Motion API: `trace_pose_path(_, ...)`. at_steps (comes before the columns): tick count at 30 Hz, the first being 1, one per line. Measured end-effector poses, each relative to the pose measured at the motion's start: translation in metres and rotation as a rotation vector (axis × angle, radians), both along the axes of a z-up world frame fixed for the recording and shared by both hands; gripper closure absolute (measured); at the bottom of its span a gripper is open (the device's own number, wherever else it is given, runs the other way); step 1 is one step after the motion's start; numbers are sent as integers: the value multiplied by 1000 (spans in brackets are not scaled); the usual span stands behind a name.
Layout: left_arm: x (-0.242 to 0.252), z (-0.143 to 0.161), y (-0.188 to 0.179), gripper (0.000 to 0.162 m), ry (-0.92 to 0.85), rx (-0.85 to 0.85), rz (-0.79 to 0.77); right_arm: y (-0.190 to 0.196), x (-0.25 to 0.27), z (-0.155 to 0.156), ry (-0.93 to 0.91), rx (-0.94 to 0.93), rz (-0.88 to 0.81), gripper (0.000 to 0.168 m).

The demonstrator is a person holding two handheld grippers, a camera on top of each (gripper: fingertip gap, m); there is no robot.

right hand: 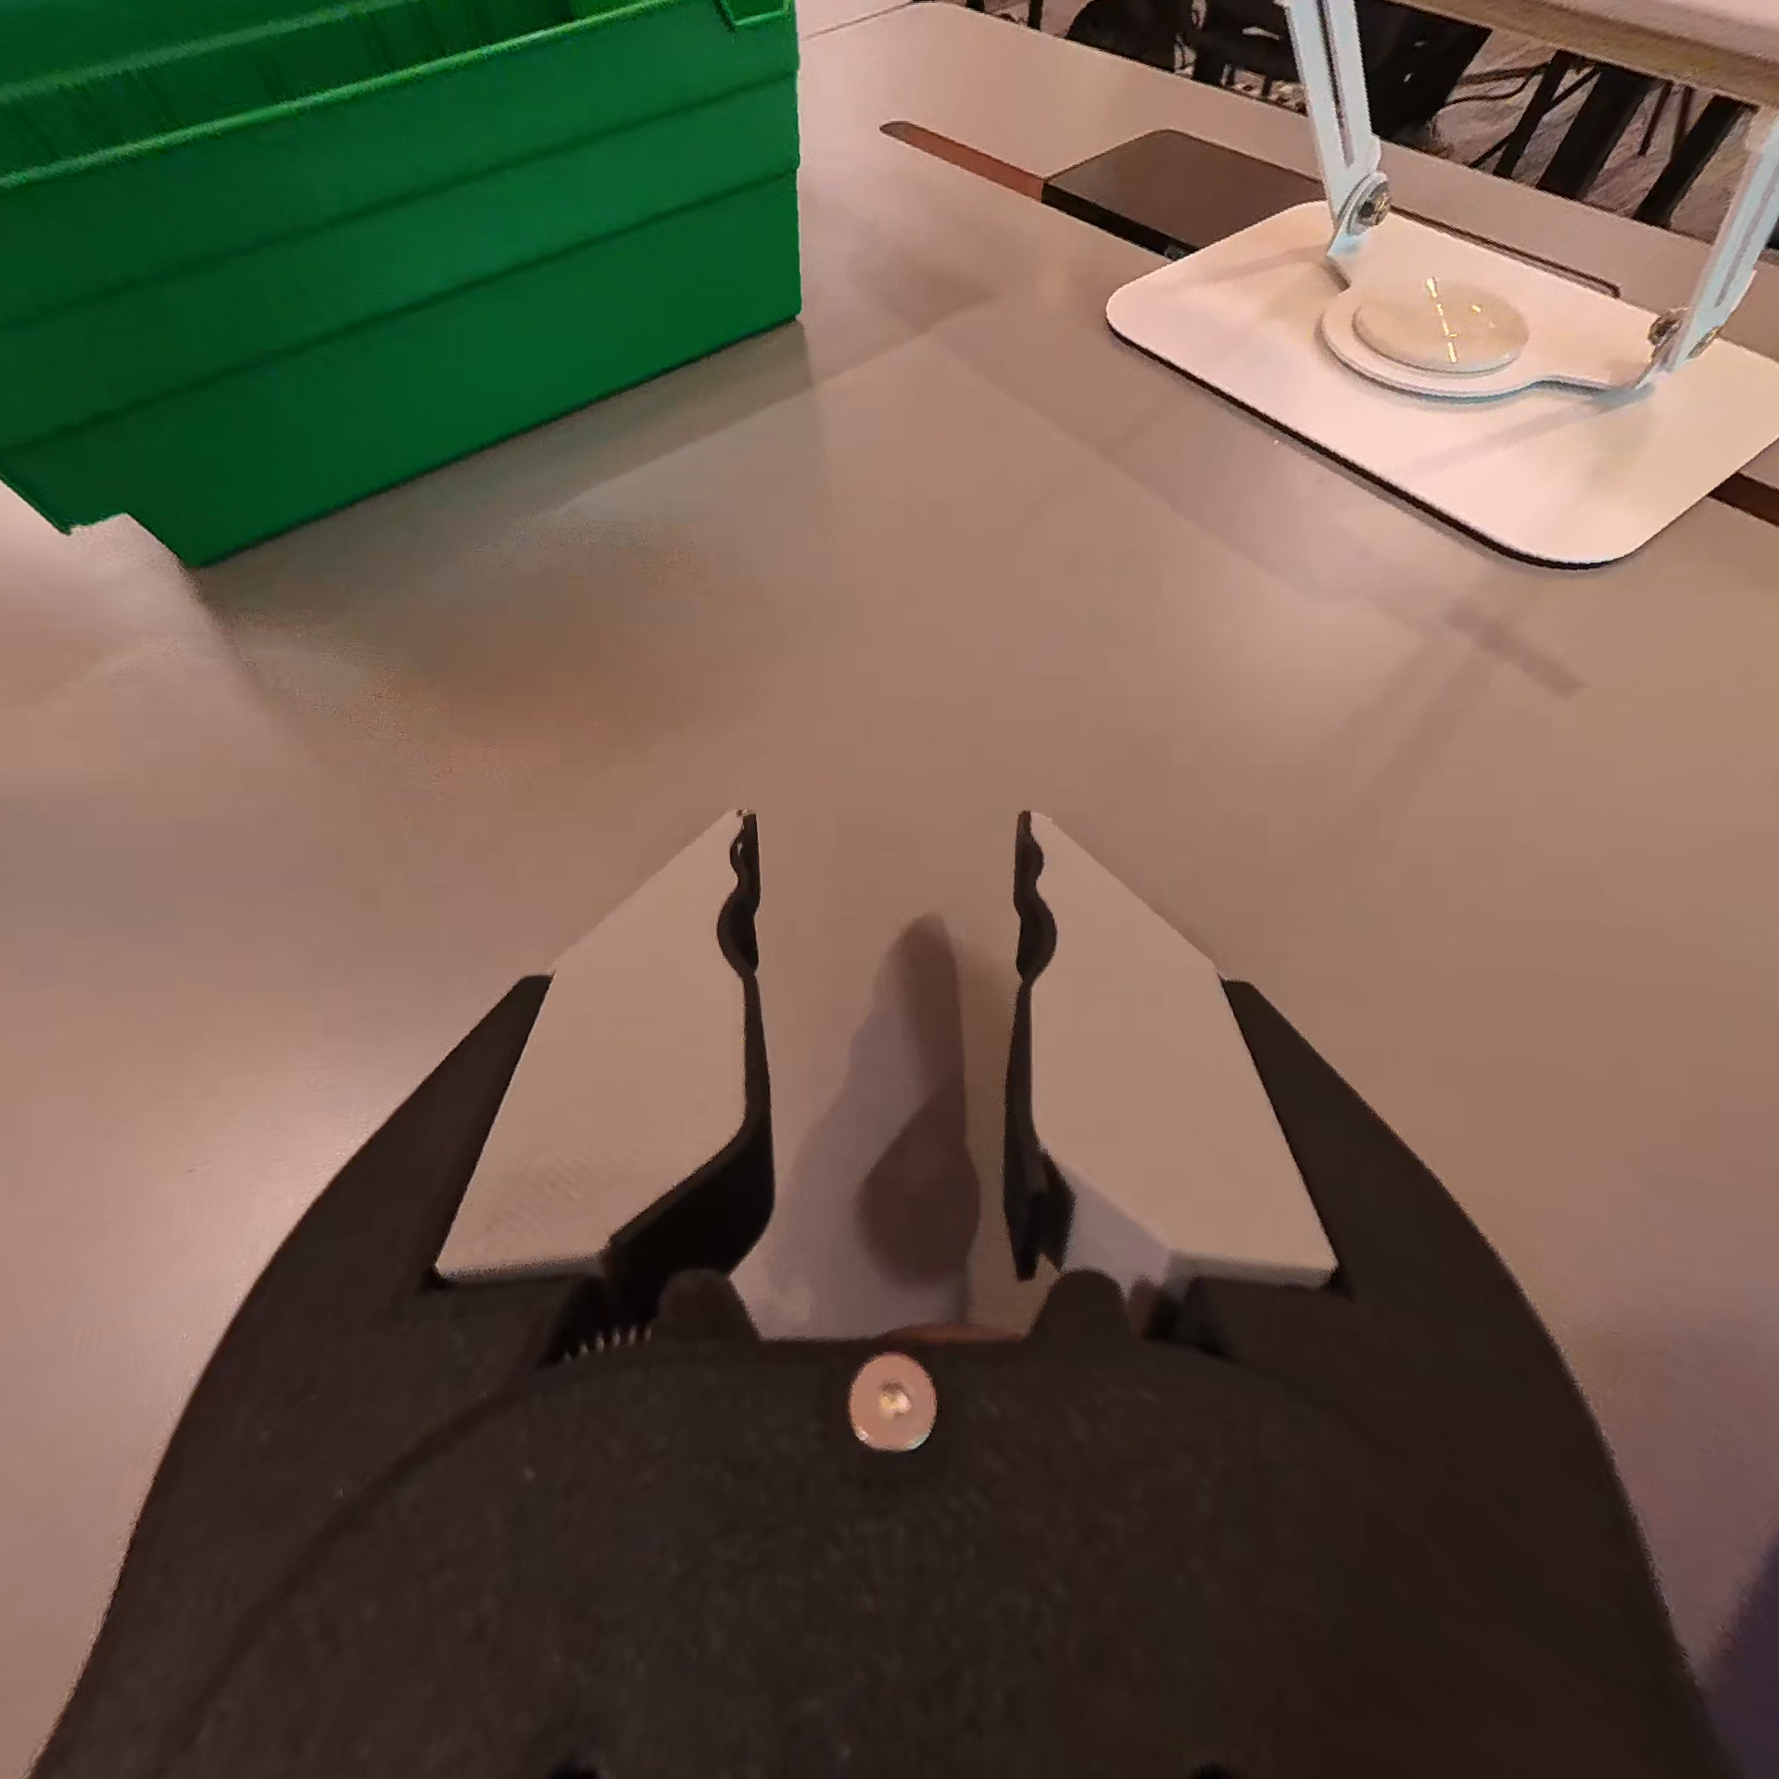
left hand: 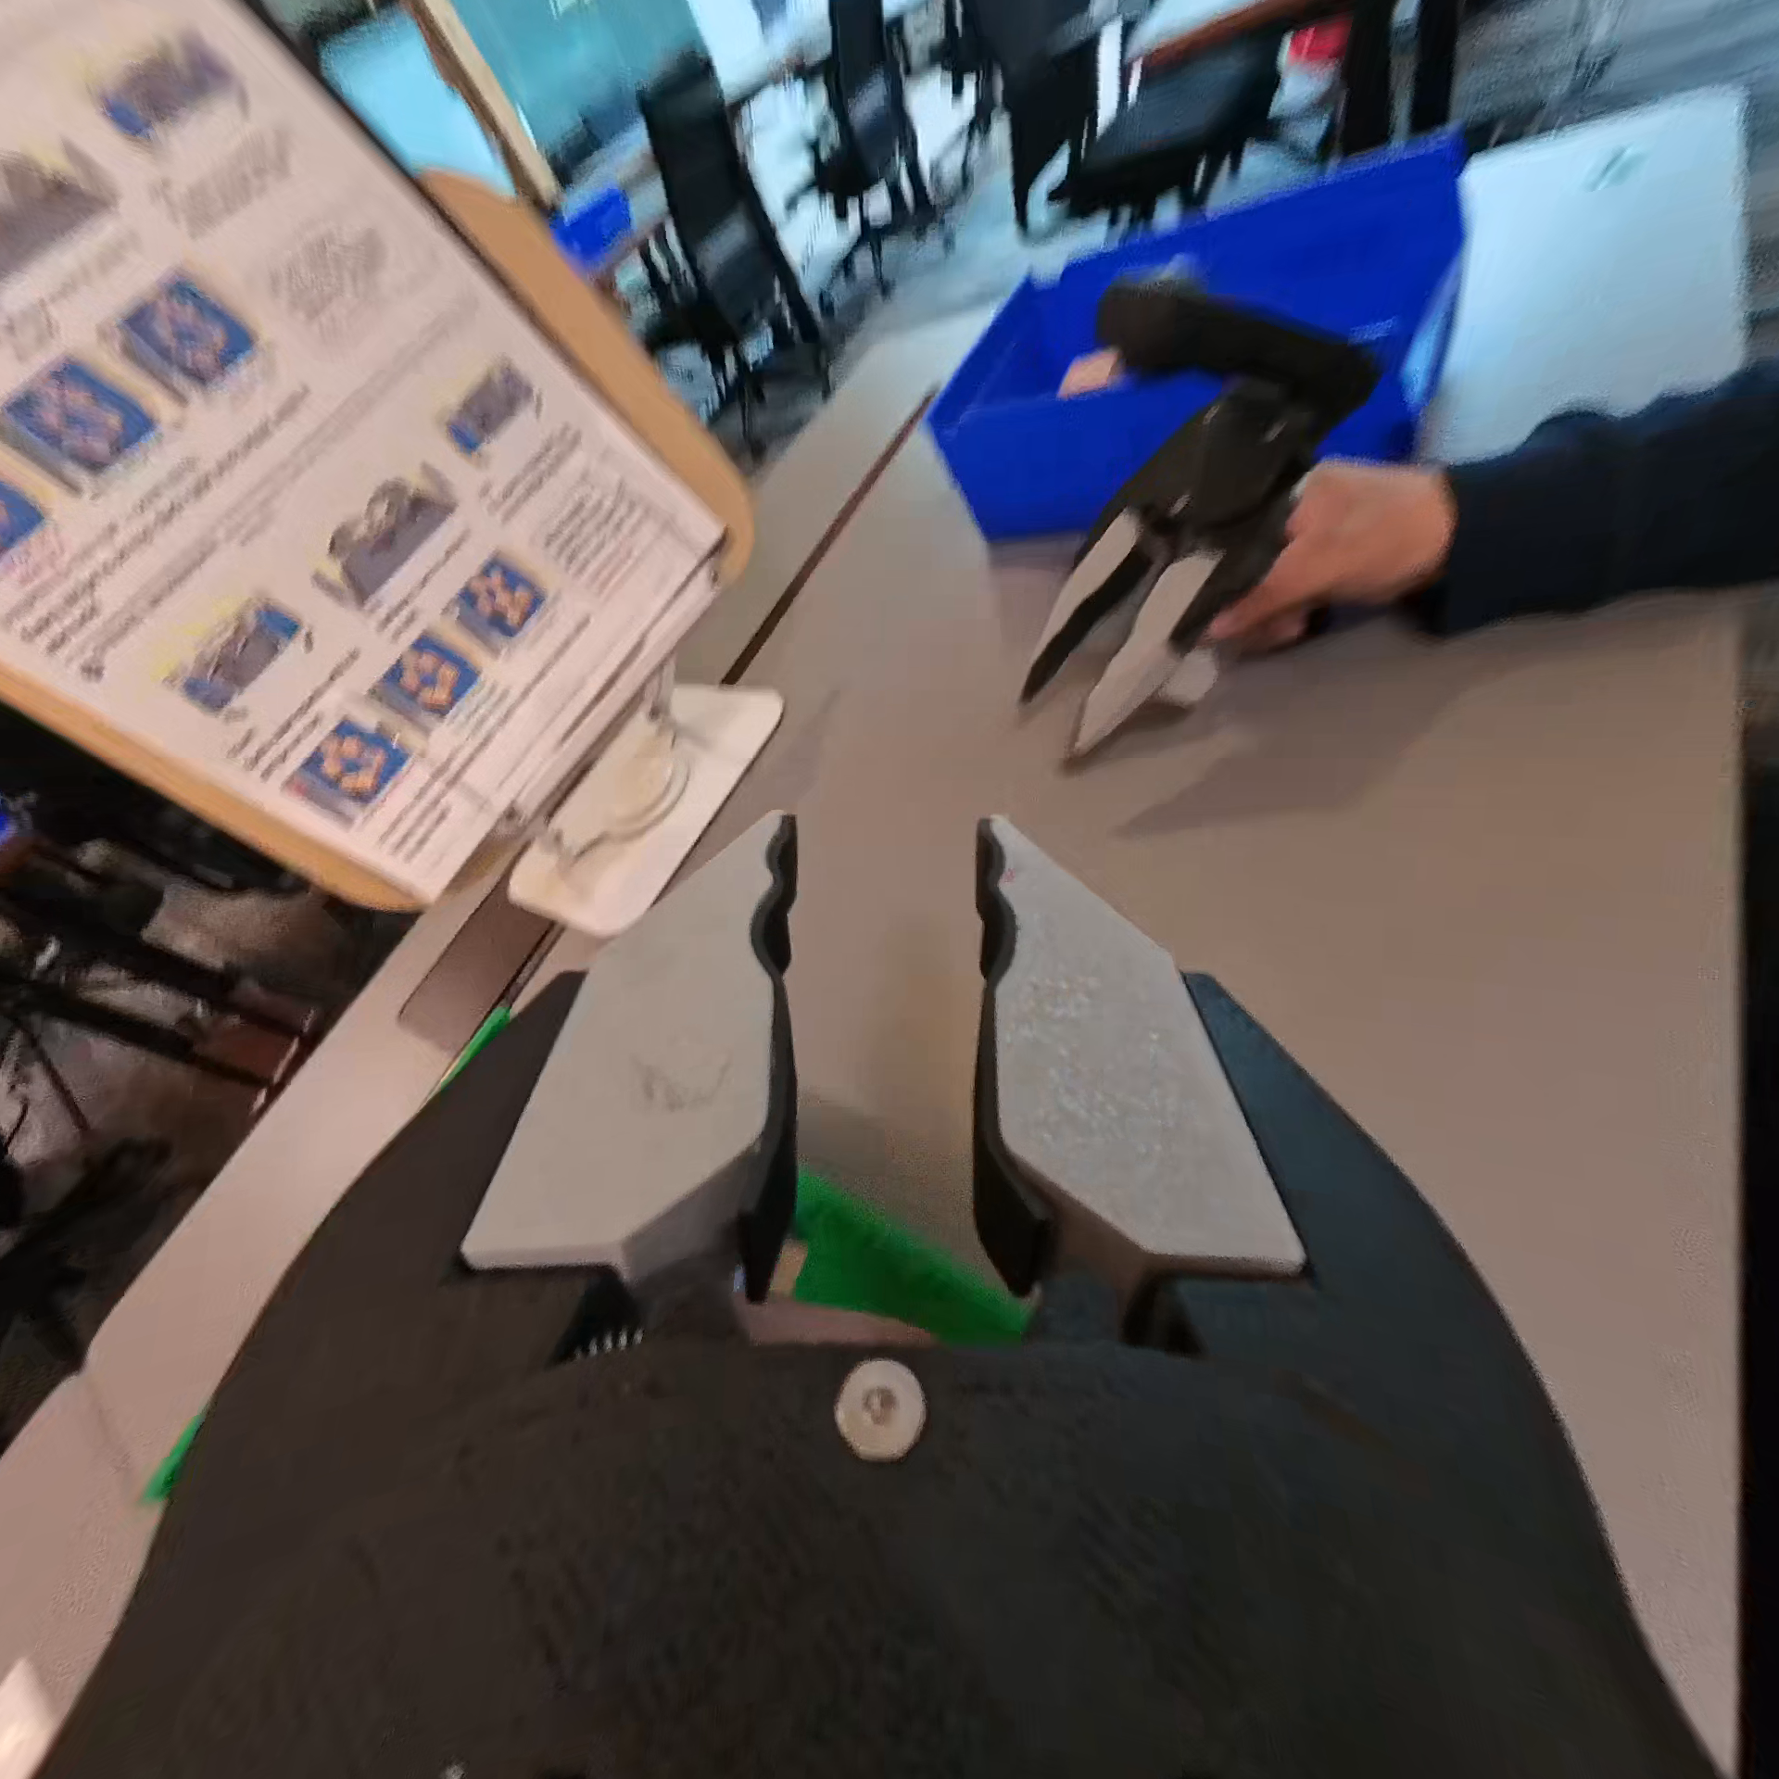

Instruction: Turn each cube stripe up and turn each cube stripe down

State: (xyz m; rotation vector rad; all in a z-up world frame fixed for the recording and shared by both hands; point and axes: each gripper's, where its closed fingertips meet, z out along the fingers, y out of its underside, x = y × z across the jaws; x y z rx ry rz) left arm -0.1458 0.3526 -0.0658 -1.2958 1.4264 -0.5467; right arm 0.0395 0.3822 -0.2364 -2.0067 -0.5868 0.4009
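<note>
No cubes in view on the desk [right hand: 963,626]. Left gripper [left hand: 886,837] and right gripper [right hand: 886,837] fingers apart, empty. Judged pre-grasp; next move: locate a cube, perhaps in blue bin [left hand: 1251,318].

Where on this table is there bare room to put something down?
Bare table lies between the green bin, the white stand base and the right gripper. It is tighter by the blue bin and instruction board.
</note>
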Motion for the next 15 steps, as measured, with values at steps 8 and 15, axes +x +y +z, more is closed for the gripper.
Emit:
trace_pose_path(8, -47, -96, 106, 121, 395, -185, 131, -1, -3, -5, -22, 13, 10, 120)
trace_pose_path(15, -51, -111, 143, 114, 373, -258, 140, -3, -6, -6, -8, -3, 25, 120)
